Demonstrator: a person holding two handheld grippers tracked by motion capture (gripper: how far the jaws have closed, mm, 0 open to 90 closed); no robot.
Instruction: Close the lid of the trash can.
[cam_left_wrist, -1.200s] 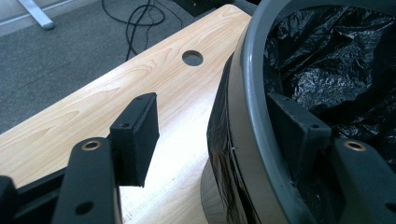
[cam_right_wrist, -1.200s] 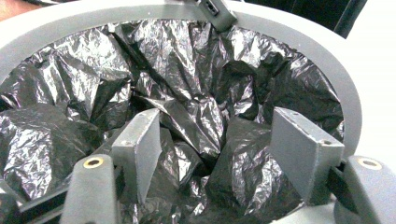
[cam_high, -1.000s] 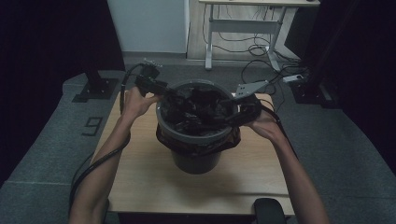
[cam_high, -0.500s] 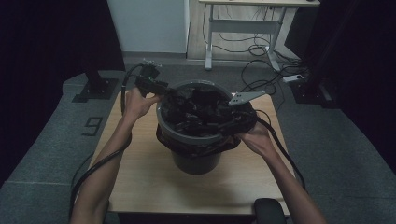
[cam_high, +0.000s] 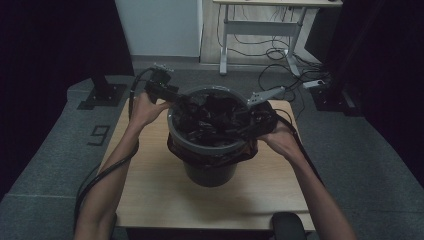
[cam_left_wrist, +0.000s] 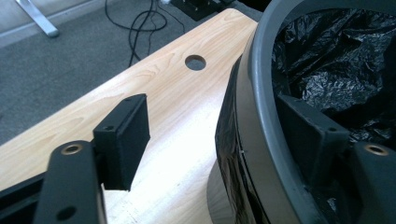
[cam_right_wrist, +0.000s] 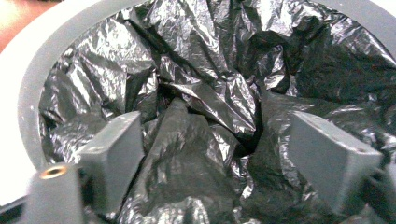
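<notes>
We looked down from high above the surface; both tool cameras sat close to the bin, which all views shared.

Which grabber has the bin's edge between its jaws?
The left gripper: its jaws straddle the grey bin rim. The right gripper hangs open over the crumpled black bag.

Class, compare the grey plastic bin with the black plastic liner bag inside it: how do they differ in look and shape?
The grey plastic bin is smooth, rigid and matt; the black plastic liner bag is crumpled, limp and shiny. The bin's rim forms an even round ring, while the bag lies in uneven folds and drapes over that rim. Both are plastic and stand together on the light wooden table.
</notes>
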